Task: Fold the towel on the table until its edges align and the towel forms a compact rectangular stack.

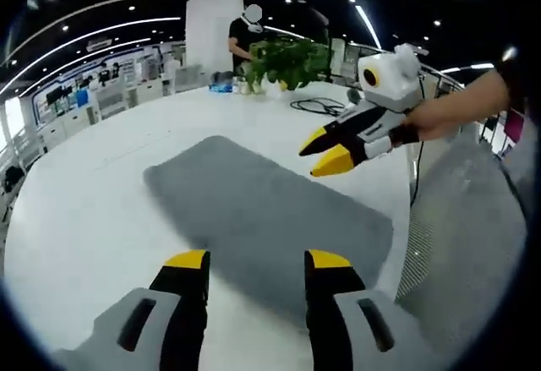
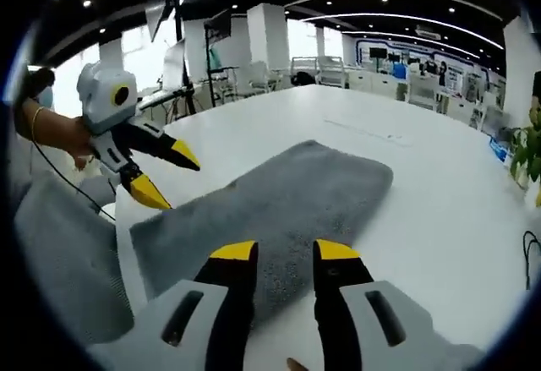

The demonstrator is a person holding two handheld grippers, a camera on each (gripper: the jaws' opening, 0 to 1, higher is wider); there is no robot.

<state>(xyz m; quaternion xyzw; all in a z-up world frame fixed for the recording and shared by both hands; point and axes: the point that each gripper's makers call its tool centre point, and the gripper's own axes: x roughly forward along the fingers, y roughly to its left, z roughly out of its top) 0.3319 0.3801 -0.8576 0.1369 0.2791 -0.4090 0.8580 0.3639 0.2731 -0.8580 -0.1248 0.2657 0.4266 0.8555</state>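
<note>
Plush grey towel (image 1: pixel 266 215) lies flat on the white desk (image 1: pixel 93 185) — long axis running away; both tongs (image 1: pixel 256 263) (image 2: pixel 286 253) gape, empty.

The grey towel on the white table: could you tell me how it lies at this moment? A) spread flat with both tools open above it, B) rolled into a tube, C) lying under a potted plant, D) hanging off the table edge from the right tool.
A: the grey towel lies flat on the white table, with the left tool and the right tool both open and gripping nothing.
</note>
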